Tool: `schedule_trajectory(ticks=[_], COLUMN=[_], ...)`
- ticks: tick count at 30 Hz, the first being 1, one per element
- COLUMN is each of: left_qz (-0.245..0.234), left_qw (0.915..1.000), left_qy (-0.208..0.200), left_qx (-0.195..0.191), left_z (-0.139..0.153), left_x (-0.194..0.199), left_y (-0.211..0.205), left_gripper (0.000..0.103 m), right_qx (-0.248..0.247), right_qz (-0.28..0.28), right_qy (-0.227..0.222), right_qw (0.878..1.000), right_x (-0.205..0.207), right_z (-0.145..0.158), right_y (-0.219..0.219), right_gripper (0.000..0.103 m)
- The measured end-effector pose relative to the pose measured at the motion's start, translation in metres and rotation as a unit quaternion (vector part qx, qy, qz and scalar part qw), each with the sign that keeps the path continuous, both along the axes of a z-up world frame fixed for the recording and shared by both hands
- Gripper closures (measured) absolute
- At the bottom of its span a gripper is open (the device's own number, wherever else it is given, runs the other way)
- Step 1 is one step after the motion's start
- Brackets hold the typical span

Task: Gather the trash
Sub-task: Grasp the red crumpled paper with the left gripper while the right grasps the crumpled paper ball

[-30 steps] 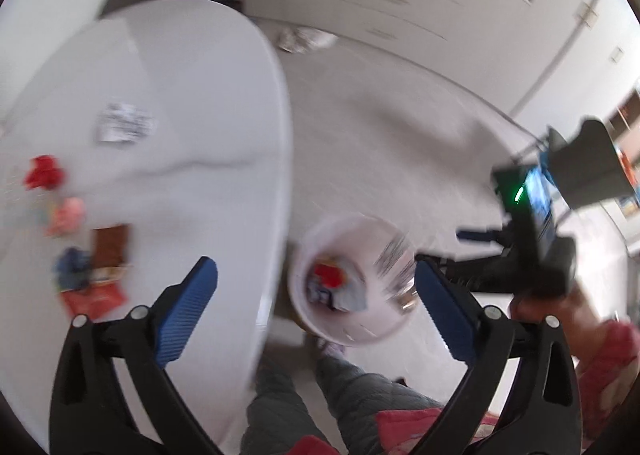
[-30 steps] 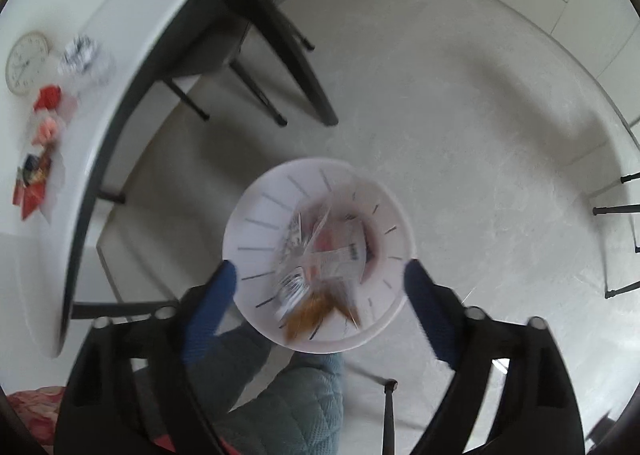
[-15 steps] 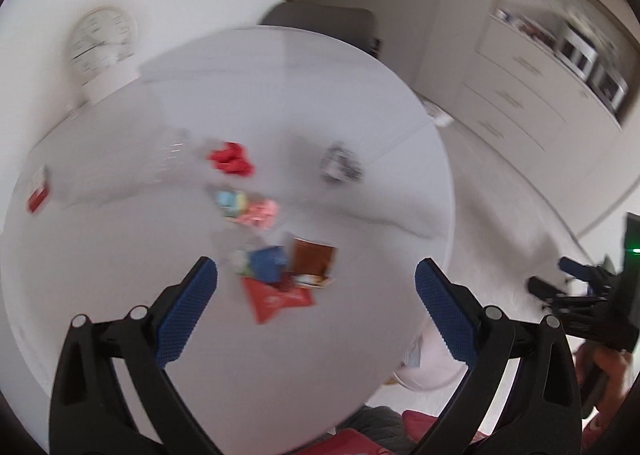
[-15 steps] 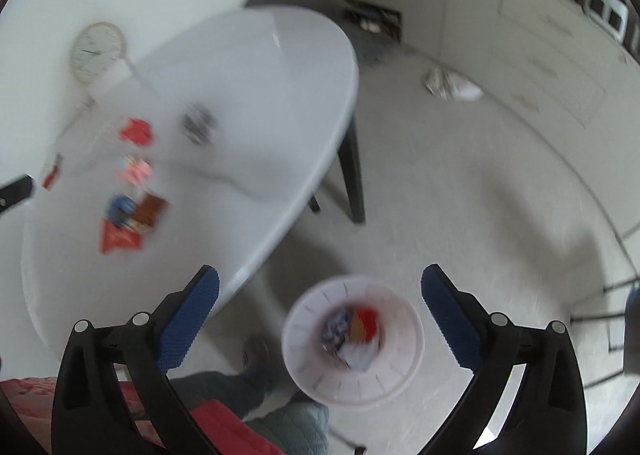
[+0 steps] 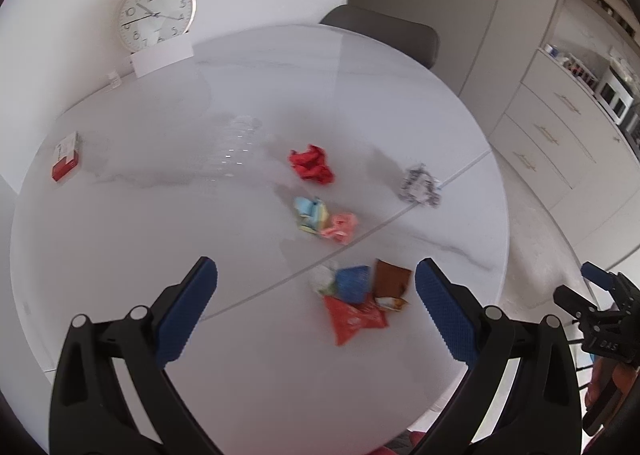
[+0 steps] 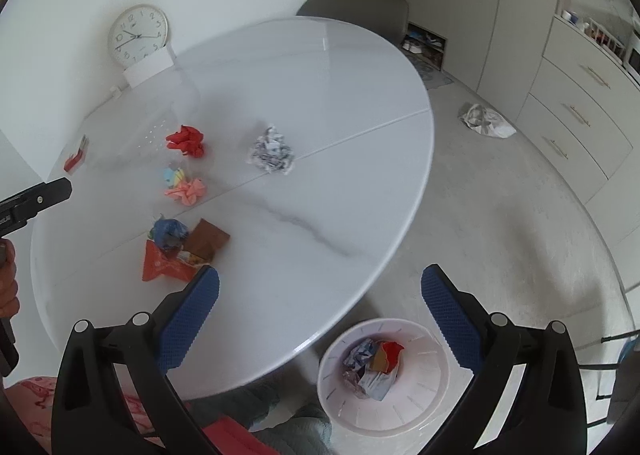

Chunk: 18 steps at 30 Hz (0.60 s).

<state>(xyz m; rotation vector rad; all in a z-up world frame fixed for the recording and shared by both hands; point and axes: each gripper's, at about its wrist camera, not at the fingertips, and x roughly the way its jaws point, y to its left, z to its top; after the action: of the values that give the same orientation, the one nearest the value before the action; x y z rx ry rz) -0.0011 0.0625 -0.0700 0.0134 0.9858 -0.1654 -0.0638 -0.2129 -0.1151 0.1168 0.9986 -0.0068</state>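
Note:
Trash lies scattered on the round white table: a red crumpled ball, a grey printed paper wad, a pastel and pink wrapper pair, and a pile of blue, brown and red wrappers. My left gripper hovers open above the table, just in front of that pile. My right gripper is open and empty over the table's near edge, above the white bin on the floor, which holds several crumpled wrappers. The same trash shows in the right wrist view, with the wrapper pile nearest.
A round clock on a white stand sits at the table's back, and a small red-and-white box at its left. A grey chair stands behind the table. Crumpled white paper lies on the floor by the drawers.
Both grippers rose from over the bin and swung toward the table top. The right gripper's jaws spread wider; nothing is between them now.

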Motion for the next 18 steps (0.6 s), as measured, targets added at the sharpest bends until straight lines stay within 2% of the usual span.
schedule_trajectory(ticks=[5,9,14,18], left_qz=[0.006,-0.016,-0.055,-0.068], left_qw=[0.9999,0.9997,0.9972,0.9943], left_qy=[0.007,0.018,0.052,0.081], left_qx=[0.013,-0.001,-0.002,0.001], left_z=[-0.010,-0.023,-0.059,-0.091], left_x=[0.023,0.044,0.079,0.106], left_y=[0.018,0.018,-0.004,-0.017], left_gripper=[0.008,0.008,0.008,0.008], right_qx=[0.006,0.000,-0.012,-0.027], right_qz=[0.010,0.022,0.037,0.047], right_qy=[0.005,0.014,0.032,0.045], right_qw=[1.000,1.000,0.999,0.998], right_x=[0.031,0.071,0.128,0.163], right_z=[-0.004,-0.015,-0.038,-0.060], right_y=[0.012,0.025,0.041,0.050], right_gripper=[0.003,0.003,0.003,0.003])
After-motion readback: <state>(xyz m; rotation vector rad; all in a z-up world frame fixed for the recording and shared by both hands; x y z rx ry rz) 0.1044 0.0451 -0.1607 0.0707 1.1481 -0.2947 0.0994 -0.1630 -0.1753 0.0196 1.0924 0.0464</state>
